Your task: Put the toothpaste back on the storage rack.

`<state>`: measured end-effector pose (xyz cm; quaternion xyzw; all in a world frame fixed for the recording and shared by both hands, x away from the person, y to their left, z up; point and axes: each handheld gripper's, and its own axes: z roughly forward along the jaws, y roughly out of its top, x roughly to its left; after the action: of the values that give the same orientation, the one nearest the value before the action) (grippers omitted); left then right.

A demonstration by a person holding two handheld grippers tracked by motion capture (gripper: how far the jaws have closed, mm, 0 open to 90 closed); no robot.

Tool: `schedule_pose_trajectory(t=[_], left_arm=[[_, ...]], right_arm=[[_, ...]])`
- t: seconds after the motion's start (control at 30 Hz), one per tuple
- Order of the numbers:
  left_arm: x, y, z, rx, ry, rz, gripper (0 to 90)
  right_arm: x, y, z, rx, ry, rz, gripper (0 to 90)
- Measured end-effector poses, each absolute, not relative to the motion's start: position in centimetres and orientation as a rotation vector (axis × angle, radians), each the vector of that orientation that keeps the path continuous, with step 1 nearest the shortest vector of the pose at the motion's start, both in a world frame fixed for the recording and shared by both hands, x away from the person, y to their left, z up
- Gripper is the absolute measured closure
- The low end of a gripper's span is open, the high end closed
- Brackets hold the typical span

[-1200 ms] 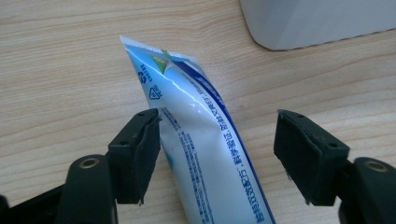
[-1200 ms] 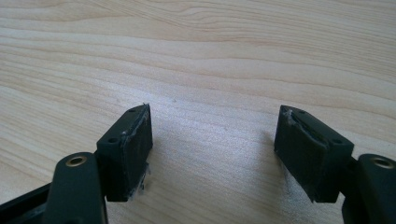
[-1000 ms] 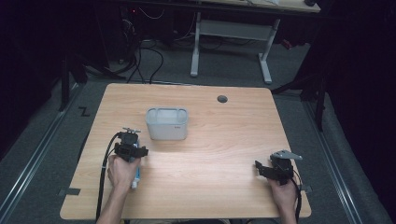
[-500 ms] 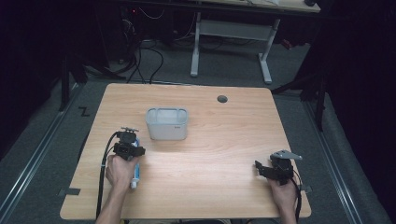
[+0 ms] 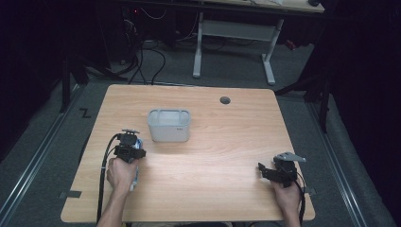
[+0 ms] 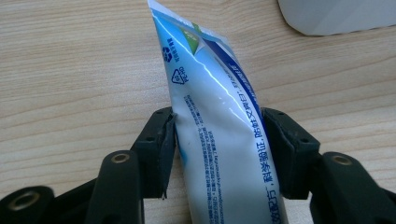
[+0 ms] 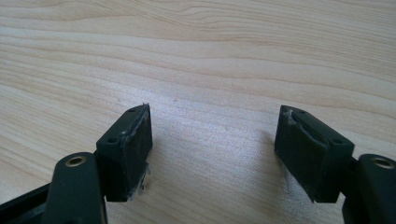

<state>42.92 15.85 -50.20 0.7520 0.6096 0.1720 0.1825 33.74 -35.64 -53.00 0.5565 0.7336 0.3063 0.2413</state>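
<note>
Toothpaste tube (image 6: 219, 135) is what you have under your left gripper (image 6: 218, 140): a soft white tube with a blue band down one side, small printed text and recycling marks, and a flat crimped end pointing away from you toward the grey bin (image 5: 169, 125). It lies flat on the wooden table (image 5: 227, 142), near the left front part of it, with the bin just beyond its far end. In the high view the tube (image 5: 136, 176) peeks out pale beside your left hand (image 5: 121, 172).

Your left hand sits low over the tube, gripper (image 5: 128, 150) pointed forward across the table toward the bin, cable looping off to the left edge. Your right hand (image 5: 286, 193) rests near the right front corner, well apart from the tube, its gripper (image 5: 276, 171) aimed toward the table's middle.

In the left gripper view your jaws straddle the tube's body, one on each side. They have just been closing in on it, and the left pad (image 6: 168, 140) and the right pad both appear to meet the tube's sides; the tube shows no clear squeeze, so whether the grip is firm is not certain. In the right gripper view your right gripper (image 7: 212, 154) stands wide apart over bare wood, holding nothing.
</note>
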Motion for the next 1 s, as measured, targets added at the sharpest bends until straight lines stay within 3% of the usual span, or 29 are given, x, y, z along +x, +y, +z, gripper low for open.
schedule_pose_trajectory(t=[0.57, 0.77, 1.0], left_arm=[[43.2, 16.3, -50.0, 2.156, 1.705, 0.460, 54.4], [43.1, 17.2, -49.9, 2.122, 1.703, 0.429, 65.5], [43.1, 17.3, -49.9, 2.120, 1.696, 0.402, 71.0]], right_arm=[[33.8, -35.6, -53.0, 1.519, 2.007, 0.837, 27.7], [33.7, -35.6, -53.0, 1.519, 2.006, 0.837, 27.7], [33.7, -35.6, -53.0, 1.525, 2.003, 0.836, 27.7]])
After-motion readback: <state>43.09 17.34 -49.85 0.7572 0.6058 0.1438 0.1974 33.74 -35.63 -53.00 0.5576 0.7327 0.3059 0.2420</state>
